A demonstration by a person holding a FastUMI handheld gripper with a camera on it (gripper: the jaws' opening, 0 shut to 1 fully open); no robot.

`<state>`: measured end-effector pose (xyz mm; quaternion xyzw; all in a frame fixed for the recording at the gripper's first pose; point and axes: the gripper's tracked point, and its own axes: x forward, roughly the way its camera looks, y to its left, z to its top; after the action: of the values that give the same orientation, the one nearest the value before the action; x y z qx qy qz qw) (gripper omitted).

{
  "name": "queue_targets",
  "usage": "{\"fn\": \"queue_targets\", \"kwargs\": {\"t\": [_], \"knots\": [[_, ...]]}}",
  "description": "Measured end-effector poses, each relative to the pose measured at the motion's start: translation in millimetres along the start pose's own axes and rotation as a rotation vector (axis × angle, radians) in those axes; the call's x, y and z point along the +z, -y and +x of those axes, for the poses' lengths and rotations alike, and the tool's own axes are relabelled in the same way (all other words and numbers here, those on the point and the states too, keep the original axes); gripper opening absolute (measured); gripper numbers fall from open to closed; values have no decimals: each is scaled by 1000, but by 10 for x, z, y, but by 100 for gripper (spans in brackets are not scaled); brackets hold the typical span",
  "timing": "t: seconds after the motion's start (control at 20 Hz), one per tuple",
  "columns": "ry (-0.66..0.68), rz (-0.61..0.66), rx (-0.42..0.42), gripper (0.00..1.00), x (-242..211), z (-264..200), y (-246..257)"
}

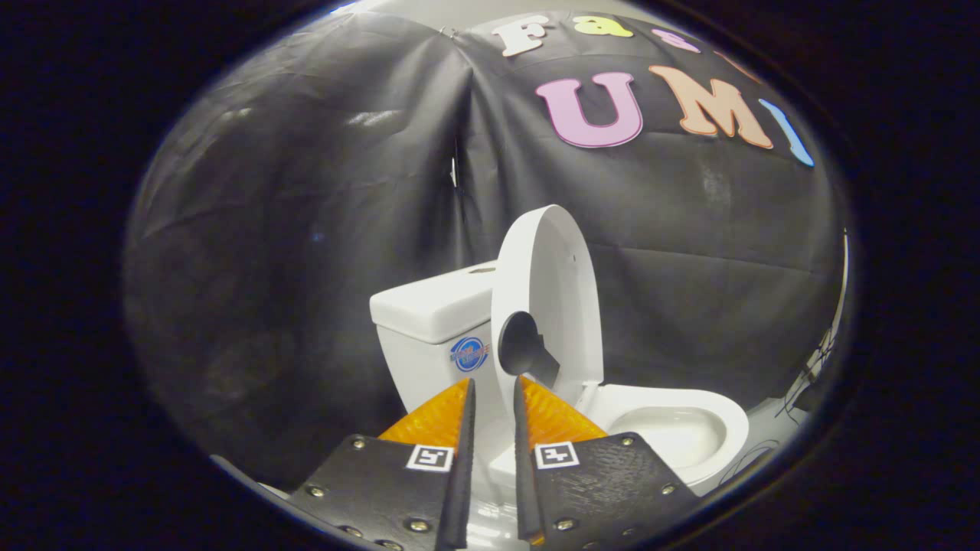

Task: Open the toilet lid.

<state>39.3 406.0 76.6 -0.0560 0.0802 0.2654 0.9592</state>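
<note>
I see the toilet lid (pixel 547 298) standing upright against the tank (pixel 432 321), bowl (pixel 674 432) exposed; my gripper (pixel 494 383) nearly closed (narrow gap), pinching nothing

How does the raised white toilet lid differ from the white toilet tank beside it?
The raised white toilet lid is a thin oval standing upright, just ahead of the gripper; the white toilet tank is a boxy block with a flat top. The tank carries a round blue sticker; the lid bears a dark shadow. Both are glossy white.
</note>
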Motion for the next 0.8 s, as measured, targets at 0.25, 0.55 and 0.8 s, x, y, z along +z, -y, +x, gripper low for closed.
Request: {"fn": "queue_targets", "kwargs": {"t": [0.25, 0.55, 0.8], "knots": [[7, -37, -51, 34, -4, -375, 131], [12, -2, -85, 39, -111, -775, 338], [33, 27, -137, 58, -95, -1092, 666]]}}
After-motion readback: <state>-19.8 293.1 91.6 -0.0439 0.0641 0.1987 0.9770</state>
